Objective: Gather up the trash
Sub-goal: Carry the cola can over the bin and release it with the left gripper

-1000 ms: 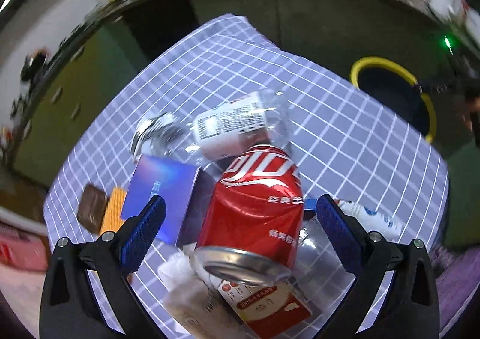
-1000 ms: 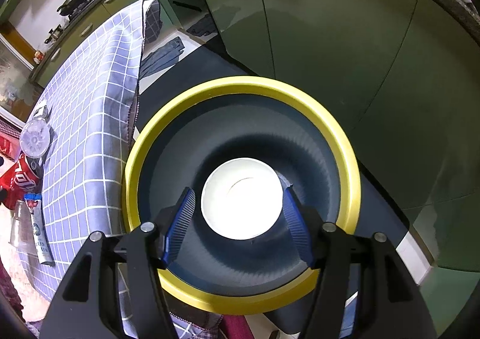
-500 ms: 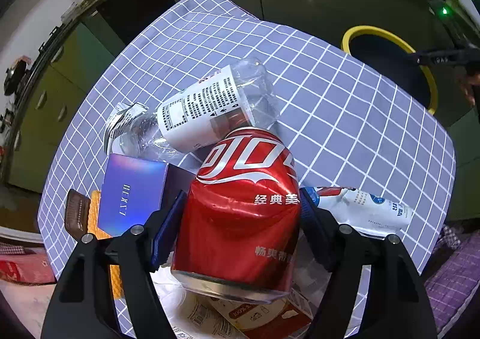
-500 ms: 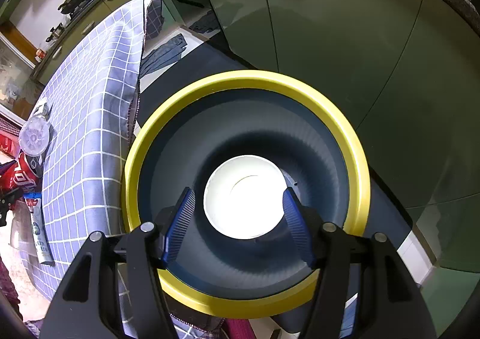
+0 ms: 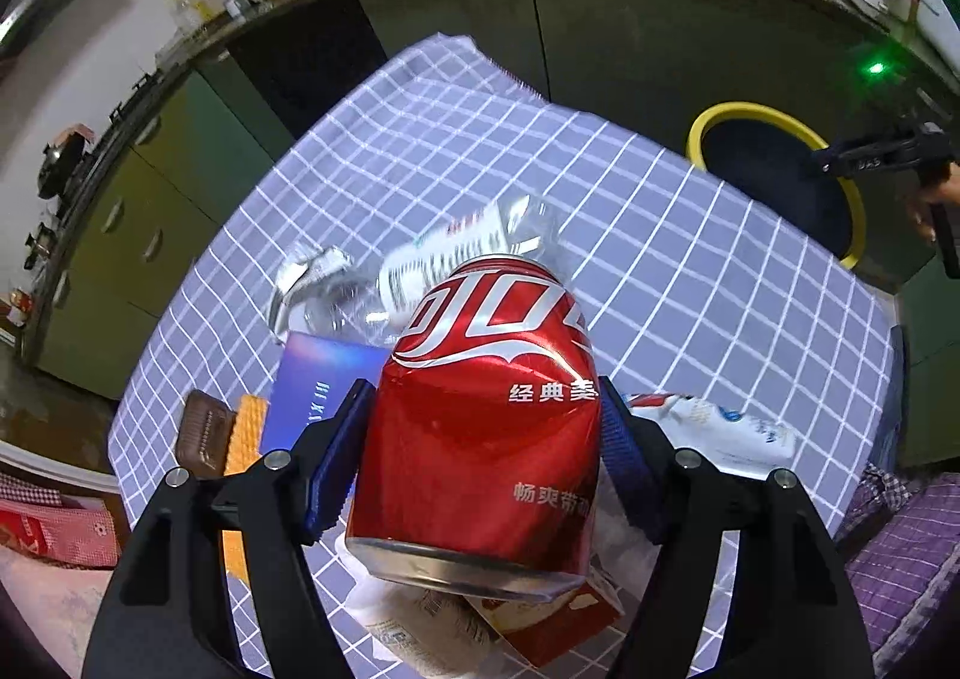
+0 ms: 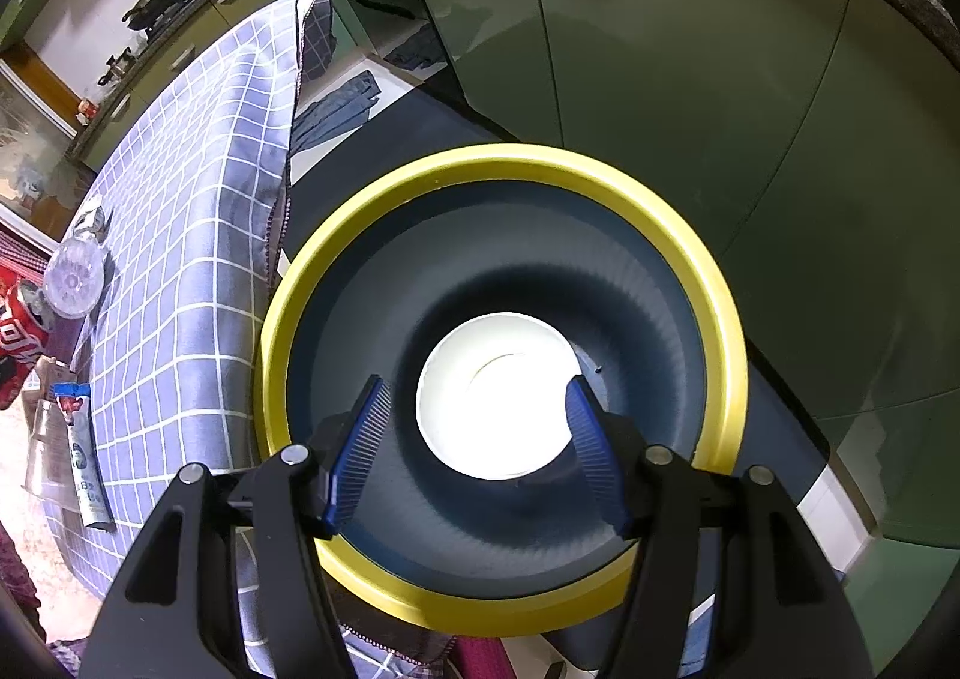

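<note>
The left gripper (image 5: 483, 454) has just closed its fingers from a wide spread onto the red soda can (image 5: 486, 421), and the blue pads now press the can's two sides, so the can is gripped rather than merely framed. Against the earlier left wrist views, the can sits higher in the frame and the clutter beneath it looks farther off, which suggests the can is coming up off the pile on the checked tablecloth (image 5: 690, 283). For the task this reads as one piece of trash secured, with the carry to the bin as the likely next step. The yellow-rimmed bin (image 5: 720, 110) stands beyond the far right edge of the table. Left on the cloth are a clear plastic bottle (image 5: 456, 253) lying on its side just behind the can, a blue box (image 5: 312, 385), a brown wafer (image 5: 201, 430), a white squeeze tube (image 5: 720, 427) to the right and a red-and-white carton (image 5: 552, 625) under the can. The right gripper (image 6: 477, 454) hangs unchanged over the bin's mouth, its fingers partly open and holding nothing; the white paper bowl (image 6: 498, 397) seen between them lies at the bottom of the bin.
</note>
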`<action>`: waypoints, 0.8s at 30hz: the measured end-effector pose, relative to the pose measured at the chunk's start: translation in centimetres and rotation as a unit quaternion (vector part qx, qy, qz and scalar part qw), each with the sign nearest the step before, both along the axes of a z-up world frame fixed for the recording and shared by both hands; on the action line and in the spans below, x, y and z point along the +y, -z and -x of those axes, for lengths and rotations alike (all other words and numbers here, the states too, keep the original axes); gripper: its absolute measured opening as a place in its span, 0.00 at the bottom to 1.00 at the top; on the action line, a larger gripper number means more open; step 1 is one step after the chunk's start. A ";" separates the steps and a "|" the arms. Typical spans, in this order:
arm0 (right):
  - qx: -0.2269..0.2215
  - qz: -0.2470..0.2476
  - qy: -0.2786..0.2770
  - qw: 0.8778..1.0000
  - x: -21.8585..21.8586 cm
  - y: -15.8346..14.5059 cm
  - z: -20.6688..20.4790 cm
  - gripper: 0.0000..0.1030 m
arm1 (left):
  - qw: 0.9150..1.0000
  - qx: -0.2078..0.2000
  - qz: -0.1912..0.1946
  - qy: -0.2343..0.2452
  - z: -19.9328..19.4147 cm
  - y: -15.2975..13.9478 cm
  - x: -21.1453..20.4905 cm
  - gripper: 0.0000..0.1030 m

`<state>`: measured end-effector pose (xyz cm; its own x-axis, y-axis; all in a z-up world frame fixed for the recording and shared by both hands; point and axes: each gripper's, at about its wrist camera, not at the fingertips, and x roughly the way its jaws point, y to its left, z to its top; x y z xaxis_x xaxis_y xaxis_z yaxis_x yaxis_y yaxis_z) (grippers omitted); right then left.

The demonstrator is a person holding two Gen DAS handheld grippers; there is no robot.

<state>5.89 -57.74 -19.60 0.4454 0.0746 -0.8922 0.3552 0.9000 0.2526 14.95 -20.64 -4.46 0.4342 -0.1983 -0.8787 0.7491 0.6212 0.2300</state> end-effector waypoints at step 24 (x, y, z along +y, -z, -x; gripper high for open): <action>-0.047 0.010 0.028 0.998 -3.5 -3.1 6.9 0.57 | 0.981 0.066 0.019 0.181 7.1 0.6 -23.0 0.70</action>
<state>-1.03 -61.23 -16.53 0.5301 0.0295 -0.8475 0.3805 0.8848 0.2688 7.90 -43.65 -5.04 0.2129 -0.3515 -0.9117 0.9439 0.3150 0.0990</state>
